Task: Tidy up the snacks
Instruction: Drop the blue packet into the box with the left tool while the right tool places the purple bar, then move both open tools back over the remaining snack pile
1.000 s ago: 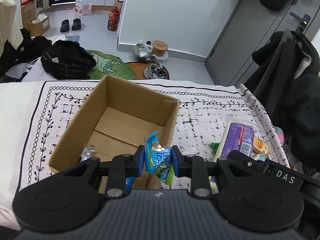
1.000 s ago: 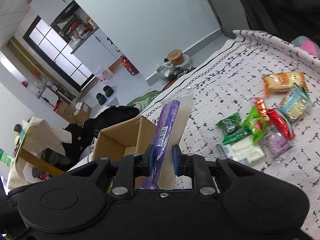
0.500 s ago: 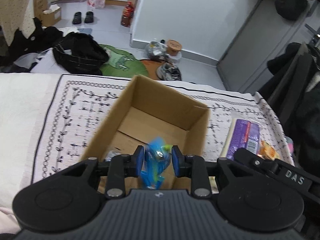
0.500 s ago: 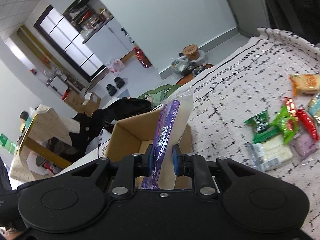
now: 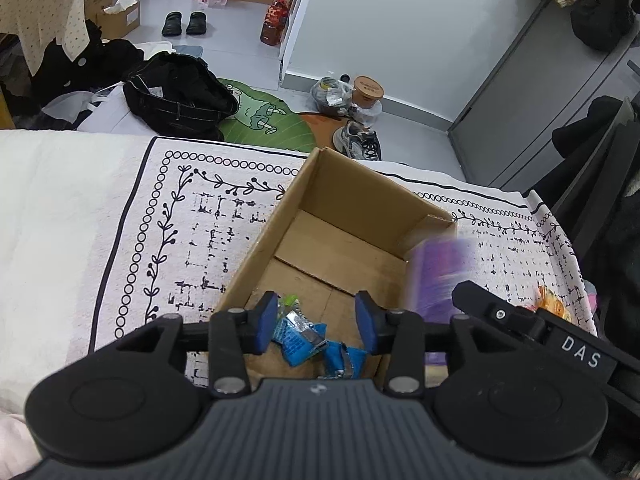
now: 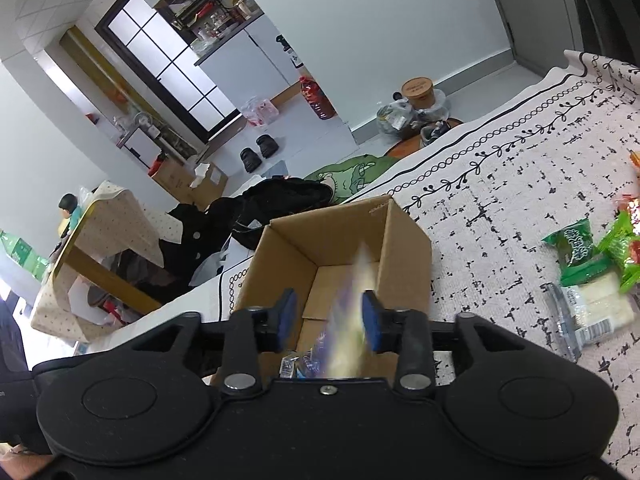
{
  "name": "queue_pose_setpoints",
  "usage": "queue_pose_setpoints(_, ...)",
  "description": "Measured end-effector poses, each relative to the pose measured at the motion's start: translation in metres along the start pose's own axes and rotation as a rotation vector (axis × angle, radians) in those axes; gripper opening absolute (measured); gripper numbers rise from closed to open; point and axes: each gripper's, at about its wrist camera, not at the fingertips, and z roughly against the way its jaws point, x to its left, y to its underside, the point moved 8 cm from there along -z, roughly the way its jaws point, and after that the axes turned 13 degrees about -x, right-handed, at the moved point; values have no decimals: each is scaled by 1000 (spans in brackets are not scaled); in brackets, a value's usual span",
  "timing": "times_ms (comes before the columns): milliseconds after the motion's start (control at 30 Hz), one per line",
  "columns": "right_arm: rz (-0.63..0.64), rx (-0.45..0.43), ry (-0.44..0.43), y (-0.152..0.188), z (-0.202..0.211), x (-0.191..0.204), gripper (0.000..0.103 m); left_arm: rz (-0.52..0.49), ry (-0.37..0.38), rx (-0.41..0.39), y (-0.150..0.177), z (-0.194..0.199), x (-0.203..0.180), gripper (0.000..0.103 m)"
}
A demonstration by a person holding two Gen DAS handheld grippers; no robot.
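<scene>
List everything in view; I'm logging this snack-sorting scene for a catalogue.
cardboard box: one, brown, on the patterned cloth
blue snack packets: two or so, lying in the box
purple packet: one, blurred, over the box between the right tongs' pads
green snack packets: several, on the cloth right of the box
white packet: one, beside them
patterned cloth: one, white and black
left tongs: black, blue pads, opening over the box
right tongs: black, blue pads, opening
</scene>
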Motion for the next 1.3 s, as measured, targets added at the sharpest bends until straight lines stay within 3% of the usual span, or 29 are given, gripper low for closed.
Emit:
queue_pose_setpoints(133,8,9,24,0,2,-3,45,-1,2,17,2,0,0,53)
queue_pose_setpoints(333,54,5,94,0,11,-10,68,-24,-8,21,5,4,-6,63)
queue_pose_setpoints(467,51,-5,125,-5,20,-17,83,-29,-11,11,5,7,-12,78)
queue_pose_setpoints(633,51,-4,167,-10,29,-31,93,-61,-11,-9,6,11,-23,93)
queue_pose_setpoints(767,45,13,199,-12,37,-43,94,-68,3,-20,7,14,-32,103)
queue_pose_setpoints(1300,39,11,220,-43,77,-76,97,-136,50,-5,19,21,-81,103)
